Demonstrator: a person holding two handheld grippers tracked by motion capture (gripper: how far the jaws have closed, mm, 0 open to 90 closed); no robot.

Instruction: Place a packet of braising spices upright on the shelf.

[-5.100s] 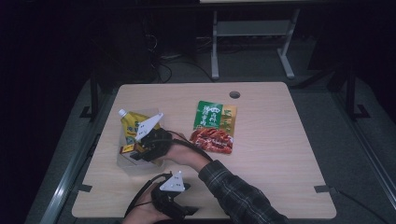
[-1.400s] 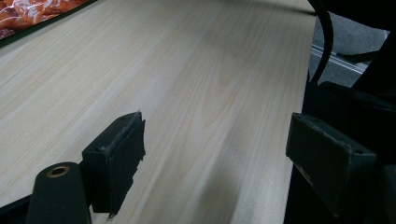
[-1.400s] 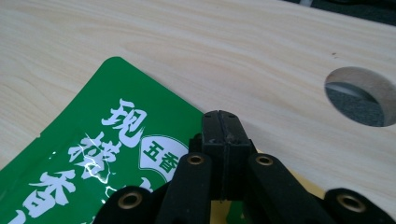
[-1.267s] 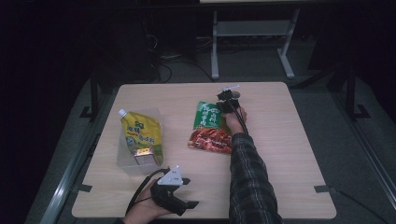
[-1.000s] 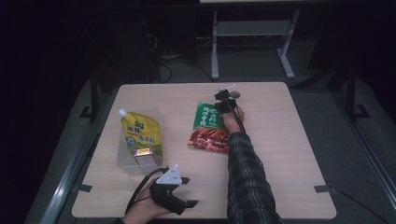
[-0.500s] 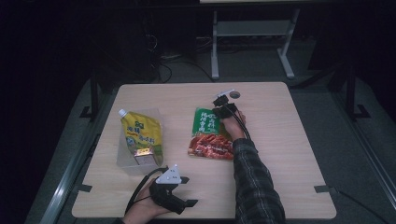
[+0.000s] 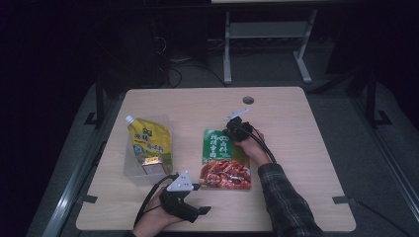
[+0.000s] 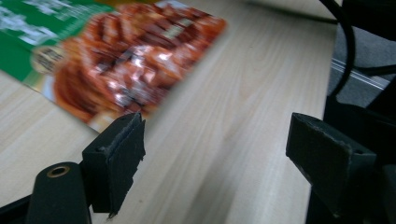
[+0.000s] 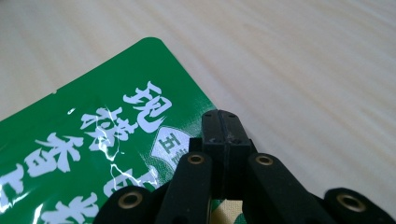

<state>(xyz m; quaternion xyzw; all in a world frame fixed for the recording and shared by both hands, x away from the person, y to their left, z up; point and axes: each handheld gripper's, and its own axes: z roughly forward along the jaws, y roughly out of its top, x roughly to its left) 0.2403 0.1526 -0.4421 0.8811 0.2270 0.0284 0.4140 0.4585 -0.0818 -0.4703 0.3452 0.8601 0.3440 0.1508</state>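
Observation:
A green and red food packet [image 7: 225, 160] lies flat in the middle of the wooden table [image 7: 296, 123]. My right gripper [image 7: 230, 133] is at the packet's far right corner, jaws pressed together on its edge. In the right gripper view the shut gripper [image 9: 222, 122] sits over the green packet's [image 9: 93, 149] right edge. My left gripper [image 7: 200, 198] rests near the table's front edge, open, nothing between its jaws. In the left gripper view the gripper [image 8: 215, 135] faces the packet's red end [image 8: 126, 56], which lies just beyond the jaws.
A yellow spouted pouch [image 7: 147, 140] lies in a clear plastic container [image 7: 133, 173] at the left of the table. A round cable hole [image 7: 248, 100] is near the far edge. A metal stand [image 7: 267, 34] is on the floor behind.
My right gripper has drawn the packet toward the near side of the table, and the packet now lies closer to the left gripper. The left gripper has stayed put.

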